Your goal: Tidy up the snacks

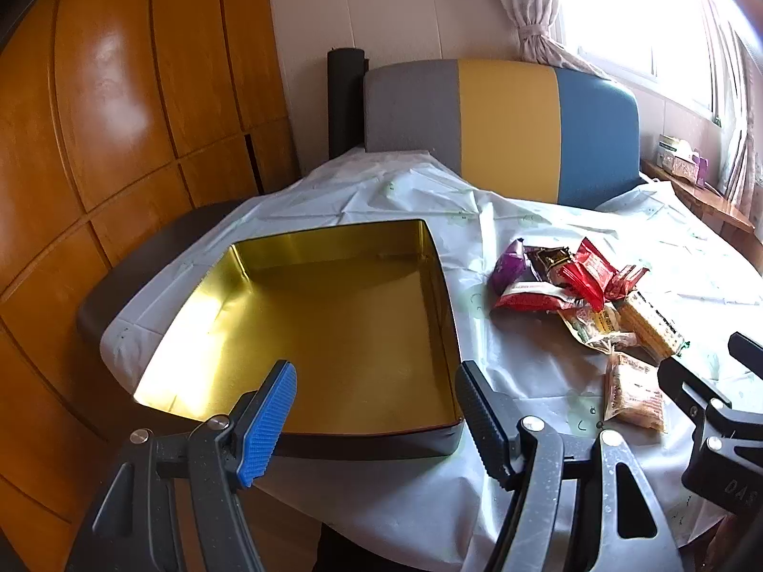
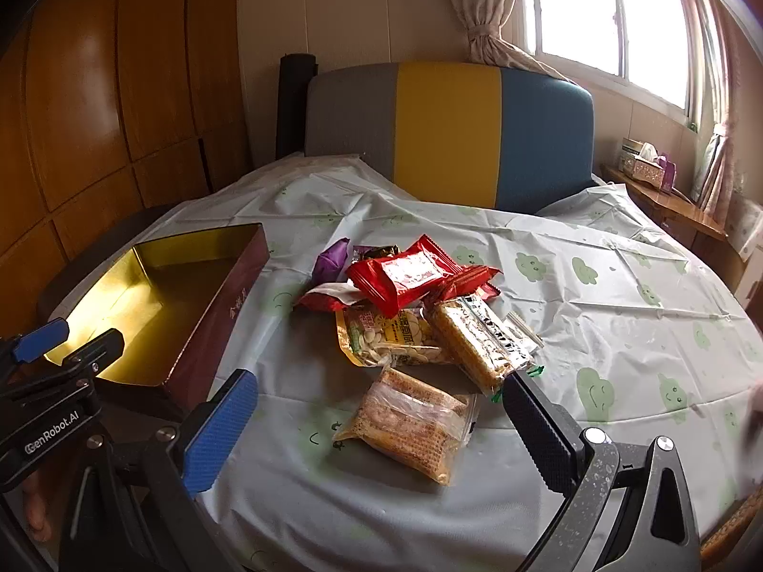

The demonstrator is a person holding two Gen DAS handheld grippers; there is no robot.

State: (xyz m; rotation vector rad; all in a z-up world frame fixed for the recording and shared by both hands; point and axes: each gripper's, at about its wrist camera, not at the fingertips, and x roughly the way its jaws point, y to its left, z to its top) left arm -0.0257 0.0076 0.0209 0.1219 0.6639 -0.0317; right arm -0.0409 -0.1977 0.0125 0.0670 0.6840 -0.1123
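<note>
Wood-panelled wardrobe (image 1: 119, 109) runs down the left side, a bright curtained window (image 2: 596, 9) sits on the right, and a chair with a grey, yellow and blue back (image 2: 448, 133) is pushed up against the far side of the table (image 2: 620, 333). That table is covered in a pale plastic cloth with little green cloud faces, creased all over, and its right half is bare so plenty of room over there. Gold-lined tin (image 1: 324, 324) sits at the table's left edge, nothing inside it. Snack pile (image 2: 419, 305) is just right of the tin, mid-table: red wrappers, a purple one, a seed bag, a wafer bar. One clear wafer packet (image 2: 410, 424) lies apart, nearer the front edge. Right tongs (image 2: 381, 429) are spread wide with that packet between them, not touching it. Left tongs (image 1: 376, 410) hover open over the tin's near rim, holding nothing.
</note>
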